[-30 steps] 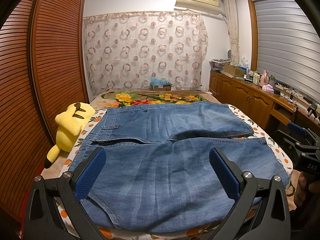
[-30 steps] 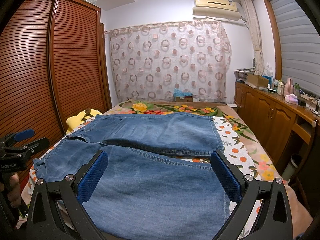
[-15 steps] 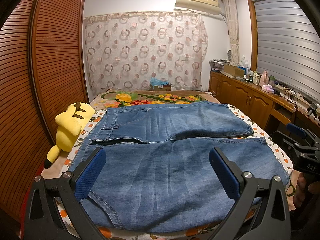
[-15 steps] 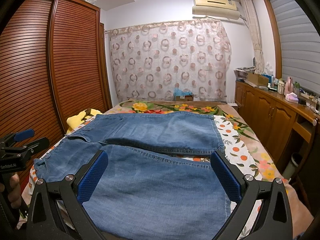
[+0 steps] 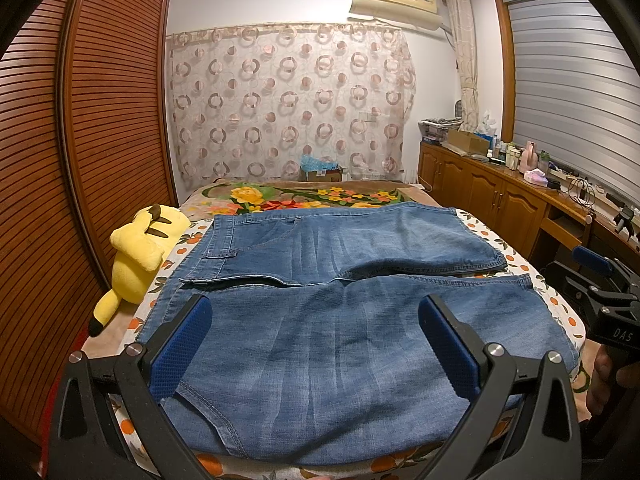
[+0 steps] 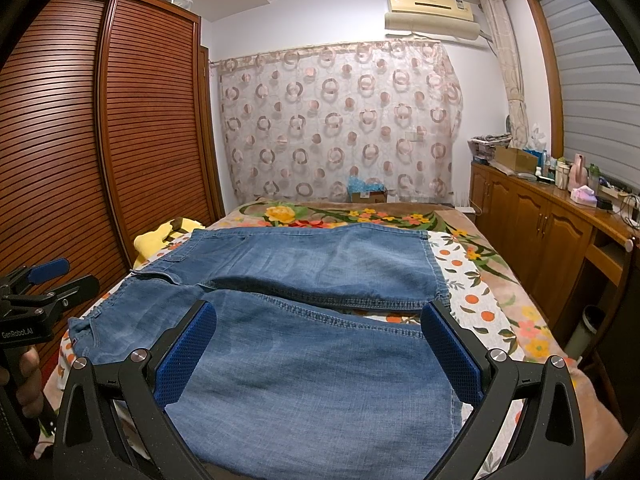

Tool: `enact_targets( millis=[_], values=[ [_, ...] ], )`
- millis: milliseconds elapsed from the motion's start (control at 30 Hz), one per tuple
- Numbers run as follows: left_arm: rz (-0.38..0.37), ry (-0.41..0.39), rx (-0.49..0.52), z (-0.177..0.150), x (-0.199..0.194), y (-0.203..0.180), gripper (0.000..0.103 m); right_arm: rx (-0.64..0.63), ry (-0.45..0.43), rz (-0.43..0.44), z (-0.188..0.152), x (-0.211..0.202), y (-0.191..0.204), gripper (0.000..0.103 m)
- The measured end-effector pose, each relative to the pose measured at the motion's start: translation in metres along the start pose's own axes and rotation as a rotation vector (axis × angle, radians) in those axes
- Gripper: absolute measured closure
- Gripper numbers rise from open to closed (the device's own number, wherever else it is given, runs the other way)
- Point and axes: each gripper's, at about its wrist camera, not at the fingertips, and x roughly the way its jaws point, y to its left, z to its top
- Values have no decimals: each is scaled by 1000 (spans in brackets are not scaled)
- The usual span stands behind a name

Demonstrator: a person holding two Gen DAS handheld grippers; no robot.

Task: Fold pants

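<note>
Nearest the lens, at the bottom of the left wrist view, the left tool [image 5: 314, 336] stands released, its blue pads wide apart and gripping nothing. The right tool [image 6: 318, 340] fills the bottom of its own view the same way, spread wide and empty. Both hover above the near edge of the denim pants [image 5: 344, 344], which lie spread flat across the bed [image 5: 560, 304], filling the middle of each frame, one leg near and the other behind it, the waistband toward the left.

Nothing appears folded yet. The likely trouble is a thin pinch: denim lying this flat offers little raised edge, so a tool could close on the floral sheet as well, or take only the top layer and drag the leg askew. Uneven lifts by the two tools would probably skew the fold.

Left of centre, just beside the waistband, lies a yellow plush toy [image 5: 136, 260], close enough that a swung leg could catch it.

The pants' nearest hem sits behind the tool bodies, so its exact lie is hidden, and I cannot tell whether either tool touches the cloth.
</note>
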Motion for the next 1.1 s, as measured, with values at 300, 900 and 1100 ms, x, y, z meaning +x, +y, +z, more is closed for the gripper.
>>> enact_targets(
  millis=[300,900,1100],
  values=[
    [0,-1,0,0,1,2,0,0,-1,0,0,0,0,1],
    [-5,69,-33,-11,21,39,0,-17,107,-20,-4,16,-11,1],
    [17,93,-34,-19,29,58,0,-13,156,-50,-2,18,-19,4]
  ],
)
